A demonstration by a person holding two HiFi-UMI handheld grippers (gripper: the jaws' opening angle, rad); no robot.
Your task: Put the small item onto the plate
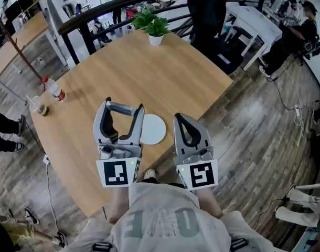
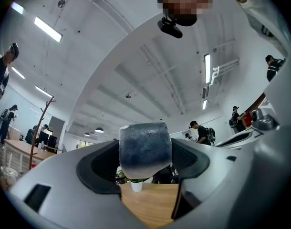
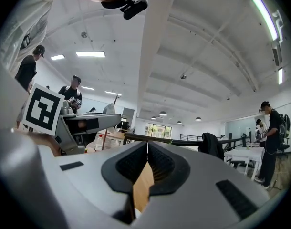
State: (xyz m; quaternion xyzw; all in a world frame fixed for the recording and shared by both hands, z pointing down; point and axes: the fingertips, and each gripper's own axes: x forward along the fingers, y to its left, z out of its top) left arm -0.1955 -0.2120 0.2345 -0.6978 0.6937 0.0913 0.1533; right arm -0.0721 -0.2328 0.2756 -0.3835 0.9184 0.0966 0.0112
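Left gripper view gives me the clearest read: the small item (image 2: 144, 149), a blue-grey, soft-looking roll, sits crosswise between the 2 jaws, pinched at its ends by the dark pads, so the left gripper (image 1: 124, 108) is clamped on it and carrying it clear of the table (image 1: 149, 72). I judge the crosswise grip is meant to leave the roll's underside free, so it can be set flat and let go by simply parting the jaws. From the head view the white plate (image 1: 155, 131) lies on the wood near my edge of the table, between the 2 grippers, its left rim hidden behind the left gripper's inner jaw; the item hangs just to the plate's left, not over its middle. The gripper's own camera looks out level across the table toward the potted plant (image 1: 155, 28) and does not show the plate, so I take it that the jaws need to tip down and drift rightward before release. The right gripper (image 1: 181, 121) is pressed fully closed on nothing, its pads meeting in a thin line, and it is parked just beside the plate's right rim; I read that as keeping it out of the way. A bottle (image 1: 54, 88) and a cup (image 1: 36, 105) stand well apart at the left edge, no obstacle to the placement.
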